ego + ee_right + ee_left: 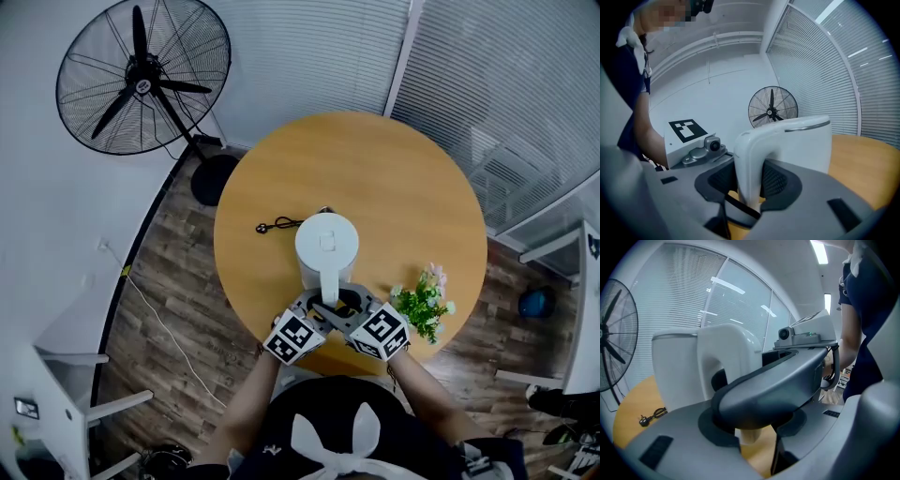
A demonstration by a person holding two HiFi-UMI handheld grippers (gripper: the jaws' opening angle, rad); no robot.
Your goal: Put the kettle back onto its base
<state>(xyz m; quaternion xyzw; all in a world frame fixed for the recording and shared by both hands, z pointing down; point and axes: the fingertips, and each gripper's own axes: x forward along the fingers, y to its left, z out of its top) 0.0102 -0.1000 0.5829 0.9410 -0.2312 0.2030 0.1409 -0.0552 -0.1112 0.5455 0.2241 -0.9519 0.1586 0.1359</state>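
1. The white kettle (326,246) stands toward the near edge of the round wooden table (375,159), a little in from the rim, with its handle (330,286) turned to the person. Its lid is shut, so what is inside cannot be seen. No base shows apart from the kettle's body. A black cord with its plug (264,226) lies on the table just left of the kettle.
2. A small bunch of green leaves and pale flowers (424,302) sits at the near right edge of the table, apart from the kettle. Its pot, if it has one, cannot be made out.
3. The right gripper (747,187) has the handle between its jaws. Both dark pads lie against the handle's sides low down, a narrow clasp on it.
4. The left gripper (757,441) reaches in from the other side, its jaws also standing round the foot of the handle. They are set a touch wider: the handle lies by one pad, and a sliver of table shows before the other. One jaw of the right gripper crosses over it.
5. The marker cubes (291,336) carry black-and-white square patterns only. A small mark on the kettle's lid is too small to read.
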